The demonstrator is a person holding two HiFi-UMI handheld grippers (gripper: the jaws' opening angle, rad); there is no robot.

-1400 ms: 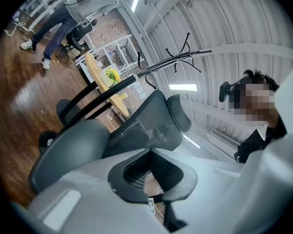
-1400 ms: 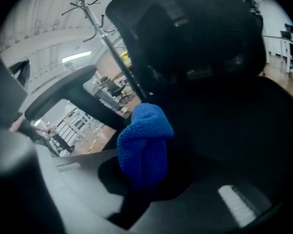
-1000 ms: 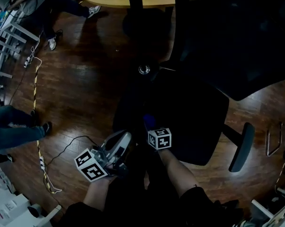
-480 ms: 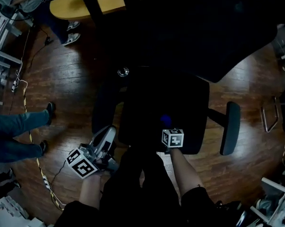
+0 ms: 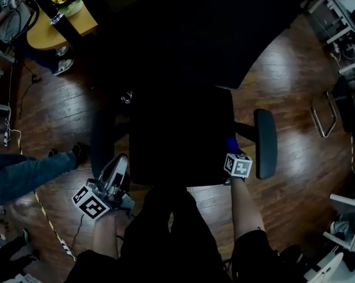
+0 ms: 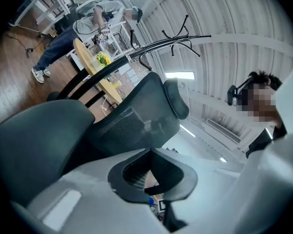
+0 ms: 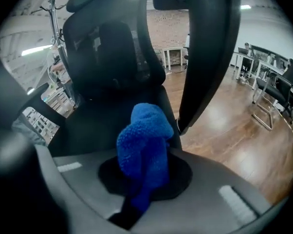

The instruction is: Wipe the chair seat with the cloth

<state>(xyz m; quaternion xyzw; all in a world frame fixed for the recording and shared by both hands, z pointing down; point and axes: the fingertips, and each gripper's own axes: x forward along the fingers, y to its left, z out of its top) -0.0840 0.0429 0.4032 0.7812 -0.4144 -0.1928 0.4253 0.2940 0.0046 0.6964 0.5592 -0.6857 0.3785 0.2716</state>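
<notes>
The black office chair's seat (image 5: 180, 137) fills the middle of the head view. My right gripper (image 5: 232, 151) is shut on a bunched blue fleece cloth (image 5: 231, 144), which rests on the seat's front right corner, beside the right armrest (image 5: 266, 143). In the right gripper view the cloth (image 7: 144, 140) stands up between the jaws of the right gripper (image 7: 144, 179), with the seat (image 7: 107, 121) beyond it. My left gripper (image 5: 120, 163) hangs off the seat's front left corner, below the left armrest (image 5: 101, 140). Seen in its own view, the left gripper (image 6: 151, 182) is shut on nothing.
Dark wooden floor surrounds the chair. A yellow table (image 5: 59, 22) stands at the upper left and a person's jeans-clad leg (image 5: 24, 173) reaches in from the left. Metal chair frames (image 5: 322, 114) stand at the right. The chair's mesh back (image 6: 132, 121) rises ahead of the left gripper.
My right gripper has carried the blue cloth rightward along the seat's front, from its left part to the right corner by the armrest. The left gripper has stayed beside the front left corner.
</notes>
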